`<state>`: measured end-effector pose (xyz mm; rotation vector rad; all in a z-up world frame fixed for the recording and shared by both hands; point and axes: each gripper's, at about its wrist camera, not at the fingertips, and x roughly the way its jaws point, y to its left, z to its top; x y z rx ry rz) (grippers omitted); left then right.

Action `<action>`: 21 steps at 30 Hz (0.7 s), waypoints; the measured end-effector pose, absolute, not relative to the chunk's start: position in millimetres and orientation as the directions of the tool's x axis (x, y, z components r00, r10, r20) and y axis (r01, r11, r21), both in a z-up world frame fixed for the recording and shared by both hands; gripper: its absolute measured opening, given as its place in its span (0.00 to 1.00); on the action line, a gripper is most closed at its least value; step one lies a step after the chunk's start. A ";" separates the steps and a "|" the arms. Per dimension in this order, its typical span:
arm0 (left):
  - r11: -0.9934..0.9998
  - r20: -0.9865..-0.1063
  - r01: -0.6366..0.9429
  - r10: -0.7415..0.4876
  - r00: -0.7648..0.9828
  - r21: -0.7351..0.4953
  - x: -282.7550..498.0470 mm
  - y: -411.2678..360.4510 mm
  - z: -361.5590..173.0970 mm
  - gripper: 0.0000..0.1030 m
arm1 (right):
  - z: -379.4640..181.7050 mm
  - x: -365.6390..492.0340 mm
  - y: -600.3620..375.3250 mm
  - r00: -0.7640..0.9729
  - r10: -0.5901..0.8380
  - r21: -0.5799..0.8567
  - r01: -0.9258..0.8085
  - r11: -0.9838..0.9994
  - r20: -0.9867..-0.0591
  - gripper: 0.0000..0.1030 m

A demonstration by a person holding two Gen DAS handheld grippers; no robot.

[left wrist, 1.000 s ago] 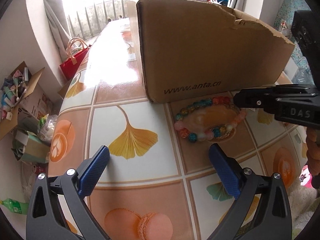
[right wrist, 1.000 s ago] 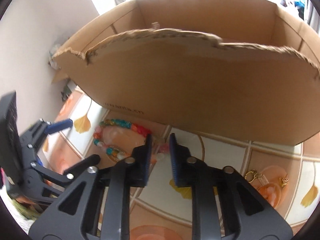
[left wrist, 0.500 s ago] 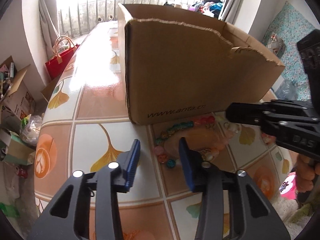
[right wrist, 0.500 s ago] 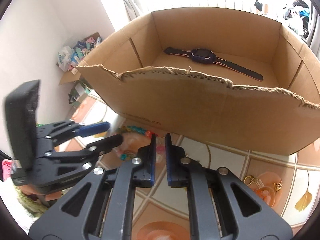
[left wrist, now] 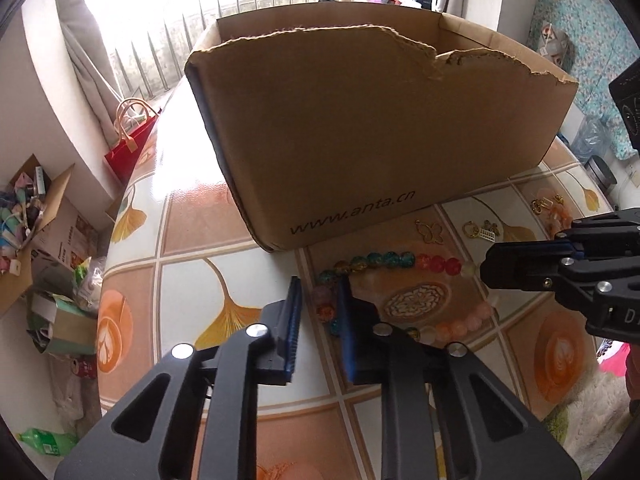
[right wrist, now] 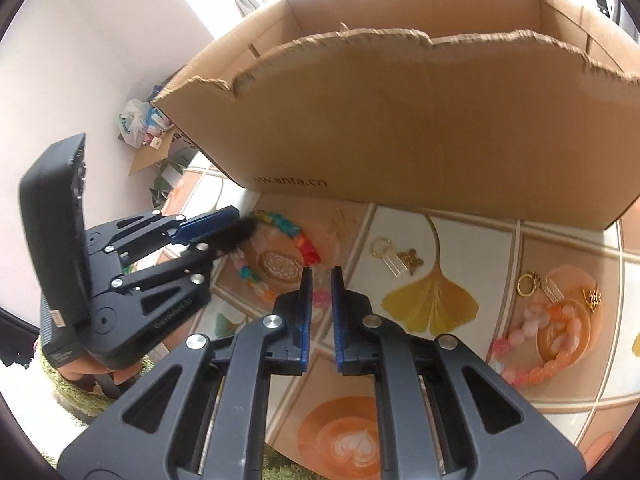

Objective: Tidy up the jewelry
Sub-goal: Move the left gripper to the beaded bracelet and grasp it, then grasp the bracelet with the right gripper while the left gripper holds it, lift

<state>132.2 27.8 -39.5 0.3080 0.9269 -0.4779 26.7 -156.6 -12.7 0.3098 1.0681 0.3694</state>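
Moved: the left tongs point(left wrist: 318, 308), wide apart a second ago, are closing around the bead bracelet point(left wrist: 400, 260).
Right tongs point(right wrist: 321, 300): nipped on the bracelet's pink beads.
Bracelet: on the desk point(left wrist: 192, 280), cardboard box point(left wrist: 380, 128) at 12 o'clock.

Our left gripper point(left wrist: 318, 308) tilts steeply down, its blue pads point(left wrist: 294, 320) closing with only a narrow gap between them. Our right gripper point(right wrist: 321, 296), angled down alike, has its jaws nearly together on pink beads.
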 end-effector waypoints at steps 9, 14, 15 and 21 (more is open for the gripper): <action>0.856 -0.832 0.517 -0.278 0.480 0.013 120.1 24.3 -34.5 0.10 | -13.4 25.4 -154.3 0.420 0.428 0.403 -0.152 0.903 -0.800 0.15; 0.859 -0.837 0.512 -0.277 0.473 0.005 118.9 27.1 -34.6 0.13 | -16.4 27.2 -143.2 0.422 0.390 0.347 -0.177 0.921 -0.818 0.20; 0.859 -0.837 0.512 -0.279 0.470 0.002 119.1 26.2 -34.3 0.15 | -15.7 27.2 -140.0 0.430 0.374 0.324 -0.188 0.927 -0.822 0.20; 0.856 -0.827 0.516 -0.261 0.498 0.041 118.0 16.6 -35.5 0.24 | -16.1 28.0 -129.1 0.456 0.310 0.234 -0.218 0.948 -0.834 0.12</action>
